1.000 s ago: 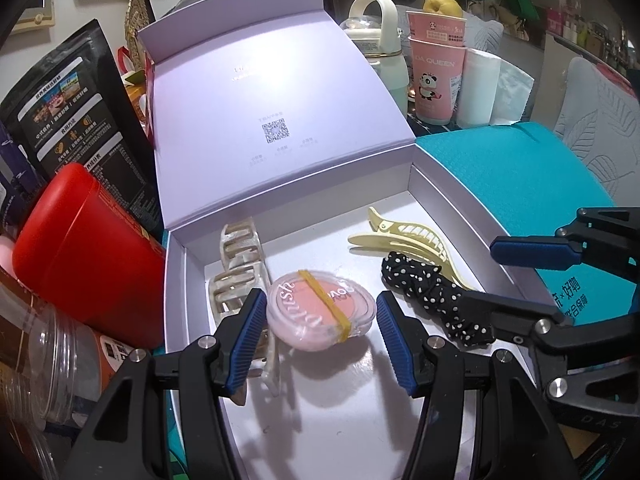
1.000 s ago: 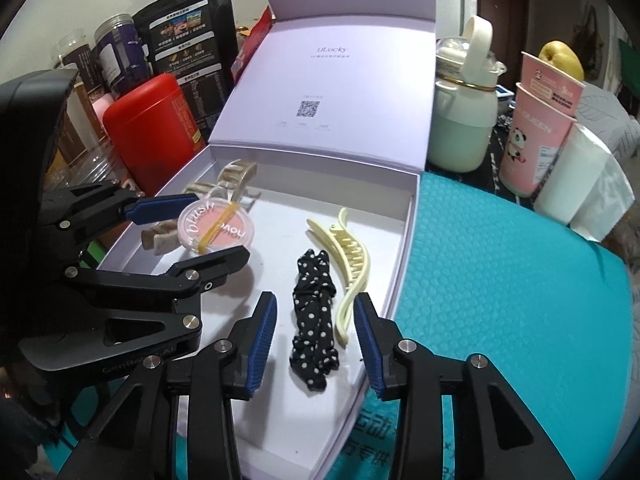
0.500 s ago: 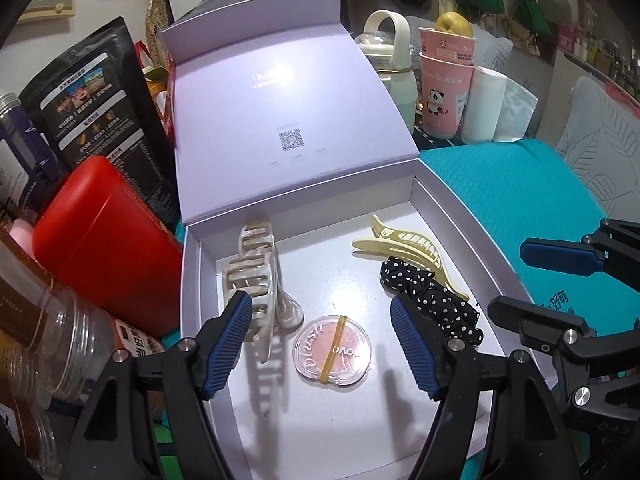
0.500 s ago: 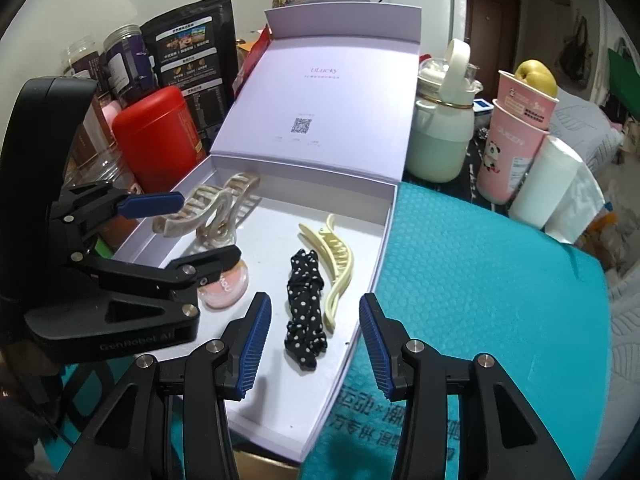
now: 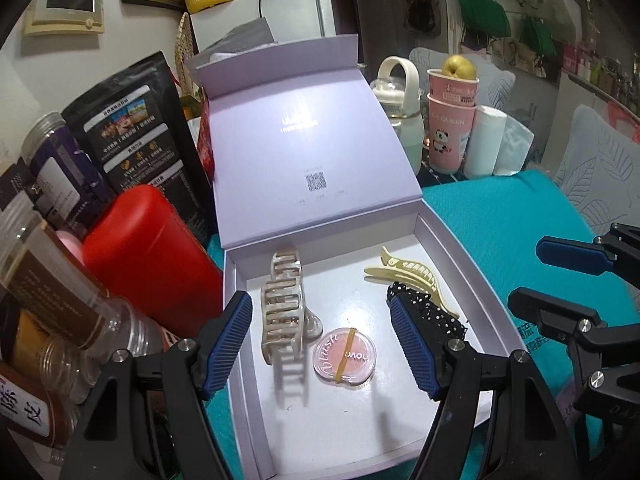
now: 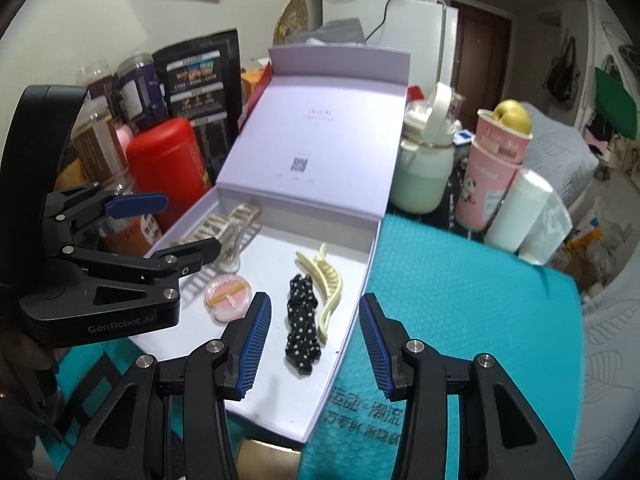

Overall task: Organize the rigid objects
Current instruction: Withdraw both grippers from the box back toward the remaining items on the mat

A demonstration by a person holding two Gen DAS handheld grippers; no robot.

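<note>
Left wrist view: the left gripper (image 5: pixel 320 344) is hanging open and empty over the lilac box (image 5: pixel 452 248), its jaws having just widened; one blush compact (image 5: pixel 345 358), one beige claw clip (image 5: pixel 282 306) are lying near the box's left wall.
Right wrist view: the right gripper (image 6: pixel 314 344) is gaping empty, jaws having just spread; one dotted scrunchie (image 6: pixel 302 326), one yellow clip (image 6: pixel 326 288) are lying by the right wall.
Risk: the raised lid (image 6: pixel 320 136) is possibly getting knocked shut.

Your desk (image 6: pixel 472 300) wears a teal textured mat, bare across the right of the frame. On it, centre, sits the open lilac box (image 5: pixel 460 252); a red canister (image 5: pixel 148 248) and clear jars (image 5: pixel 60 320) crowd the left, a mint bottle (image 6: pixel 424 176), pink cups (image 6: pixel 488 184) and white roll (image 6: pixel 520 212) upper right
</note>
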